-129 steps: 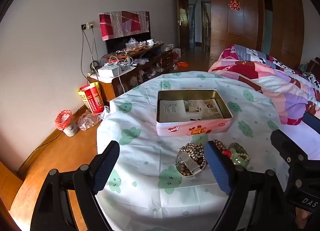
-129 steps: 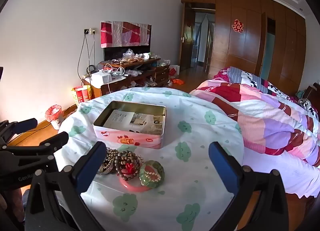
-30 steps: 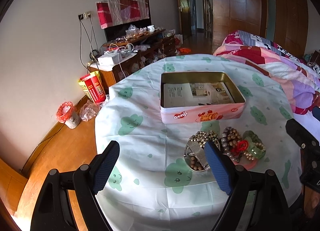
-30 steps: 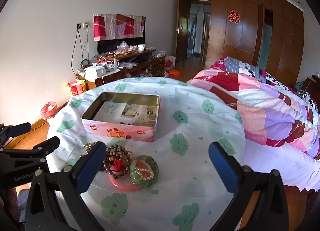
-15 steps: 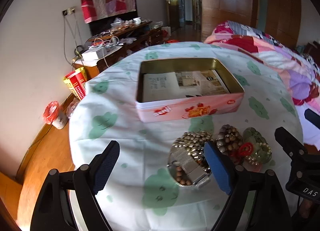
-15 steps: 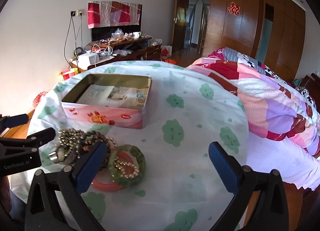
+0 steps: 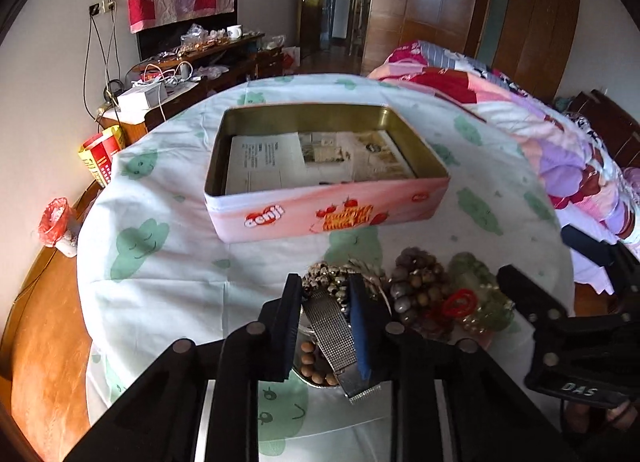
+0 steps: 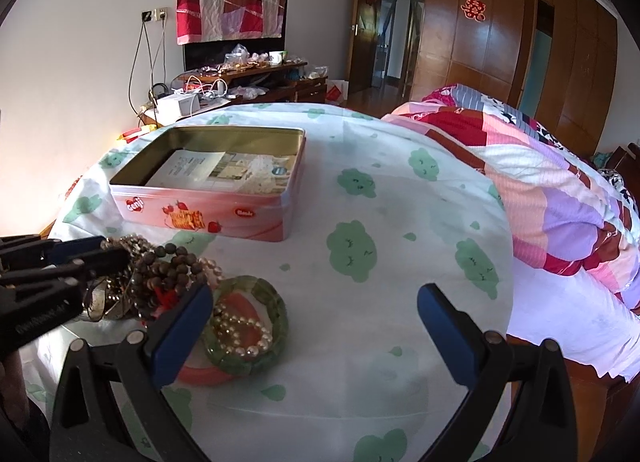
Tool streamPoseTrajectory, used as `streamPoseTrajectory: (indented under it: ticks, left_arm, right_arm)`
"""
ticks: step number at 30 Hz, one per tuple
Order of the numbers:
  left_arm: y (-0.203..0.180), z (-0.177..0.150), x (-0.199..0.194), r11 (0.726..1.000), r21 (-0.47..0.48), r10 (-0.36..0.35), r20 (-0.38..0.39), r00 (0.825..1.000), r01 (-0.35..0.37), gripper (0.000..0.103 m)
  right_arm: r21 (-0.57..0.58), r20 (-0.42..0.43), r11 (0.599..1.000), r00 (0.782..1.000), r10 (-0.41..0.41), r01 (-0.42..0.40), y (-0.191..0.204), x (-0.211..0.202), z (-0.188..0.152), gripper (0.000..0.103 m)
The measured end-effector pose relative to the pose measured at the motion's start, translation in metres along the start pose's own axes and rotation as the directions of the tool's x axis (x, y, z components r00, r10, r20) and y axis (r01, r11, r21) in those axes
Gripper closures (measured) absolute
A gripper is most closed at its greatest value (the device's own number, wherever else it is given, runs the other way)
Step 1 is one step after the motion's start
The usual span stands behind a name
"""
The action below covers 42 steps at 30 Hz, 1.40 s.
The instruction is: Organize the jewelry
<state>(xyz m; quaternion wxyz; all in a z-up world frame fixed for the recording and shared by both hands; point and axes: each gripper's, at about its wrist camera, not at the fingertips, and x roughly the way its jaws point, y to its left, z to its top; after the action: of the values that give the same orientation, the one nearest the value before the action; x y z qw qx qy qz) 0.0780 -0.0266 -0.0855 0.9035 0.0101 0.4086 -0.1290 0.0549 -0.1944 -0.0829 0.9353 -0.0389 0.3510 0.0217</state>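
A pile of jewelry lies on the round table in front of an open pink tin [image 7: 320, 213] lined with paper. My left gripper [image 7: 326, 294] is shut on a silver mesh watch band [image 7: 334, 334] at the pile's left side, over a golden bead bracelet [image 7: 330, 276]. Beside it lie a brown bead bracelet [image 7: 416, 282] with a red knot and a green bangle [image 7: 480, 298]. In the right wrist view my right gripper [image 8: 312, 310] is open and empty, just right of the green bangle [image 8: 276, 318], a pearl bracelet [image 8: 244, 334] and a pink bangle [image 8: 200, 374]. The left gripper [image 8: 96, 254] shows there too.
The white tablecloth [image 8: 380, 229] with green prints covers the table. A bed with a patchwork quilt [image 8: 560, 189] stands to the right. A cluttered TV cabinet [image 7: 192, 61] is against the far wall. A red box [image 7: 100, 157] and a bin [image 7: 54, 221] sit on the wooden floor at left.
My left gripper came down and forward onto the pile and closed on the watch band. My right gripper moved closer to the table and stayed open.
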Motion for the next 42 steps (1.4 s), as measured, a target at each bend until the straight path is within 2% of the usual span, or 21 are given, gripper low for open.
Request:
streamPoseTrajectory:
  ticks: [1,8,12,18,24,27,29,30,31,34,36,37,38,40,42]
  left_arm:
    - [0.001,0.001,-0.003,1.0,-0.004,-0.007,0.01,1.0,0.007,0.083]
    - [-0.001,0.011,-0.027,1.0,0.014,-0.017,0.087,0.996,0.016,0.083]
    - [0.009,0.016,-0.033,1.0,-0.012,-0.011,0.106,0.994,0.012,0.083]
    - [0.027,0.022,-0.044,0.997,-0.067,-0.037,0.138,0.99,0.046,0.083]
    - [0.026,0.021,-0.039,0.99,-0.076,-0.11,0.124,0.986,0.12,0.084]
    - [0.018,0.021,-0.036,0.99,-0.026,-0.132,0.113,0.985,0.136,0.084]
    - [0.014,0.019,-0.032,0.994,-0.016,-0.107,0.104,0.989,0.109,0.084]
    - [0.013,0.017,-0.03,0.994,-0.003,-0.104,0.091,0.99,0.105,0.088]
    - [0.011,0.016,-0.028,0.995,0.01,-0.1,0.082,0.992,0.099,0.096]
    - [0.014,0.015,-0.026,0.997,-0.005,-0.081,0.082,0.993,0.081,0.096]
    - [0.02,0.016,-0.023,0.999,-0.02,-0.035,0.084,0.996,0.036,0.096]
    - [0.024,0.017,-0.019,0.999,-0.031,-0.015,0.074,0.997,0.018,0.088]
    - [0.028,0.018,-0.015,0.999,-0.046,0.0,0.062,0.998,0.003,0.064]
    - [0.035,0.017,-0.012,0.997,-0.075,0.037,0.063,0.997,-0.032,0.034]
    - [0.035,0.017,-0.011,0.997,-0.072,0.029,0.084,0.996,-0.023,0.034]
  right_arm:
    - [0.0,0.0,1.0,1.0,0.0,0.0,0.0,0.002,0.0,0.0]
    - [0.006,0.004,1.0,1.0,-0.004,0.004,-0.001,0.004,-0.001,0.0]
    - [0.008,0.001,1.0,1.0,-0.002,0.002,-0.001,0.005,-0.001,0.0]
    - [0.006,0.014,1.0,1.0,0.012,-0.012,-0.002,0.004,-0.001,0.0]
    - [-0.01,0.024,1.0,0.999,0.022,-0.022,0.002,0.002,-0.001,0.0]
    - [-0.012,0.024,1.0,0.999,0.022,-0.022,0.003,0.002,-0.002,0.0]
    - [-0.012,0.023,1.0,0.999,0.023,-0.022,0.003,0.002,-0.001,0.0]
    - [-0.013,0.022,1.0,0.999,0.024,-0.023,0.003,0.003,-0.002,0.0]
    - [-0.015,0.022,1.0,0.999,0.023,-0.023,0.004,0.003,-0.002,0.0]
    - [-0.018,0.023,1.0,0.999,0.024,-0.023,0.004,0.002,-0.003,0.0]
    - [-0.02,0.022,1.0,0.999,0.023,-0.023,0.005,0.002,-0.003,0.0]
    - [-0.02,0.02,1.0,1.0,0.023,-0.023,0.005,0.002,-0.003,0.0]
    - [-0.021,0.02,1.0,1.0,0.023,-0.022,0.005,0.001,-0.003,0.0]
    - [-0.029,0.019,0.999,1.0,0.021,-0.02,0.007,0.001,-0.003,0.0]
    - [-0.037,0.02,0.999,1.0,0.02,-0.019,0.008,0.0,-0.003,0.0]
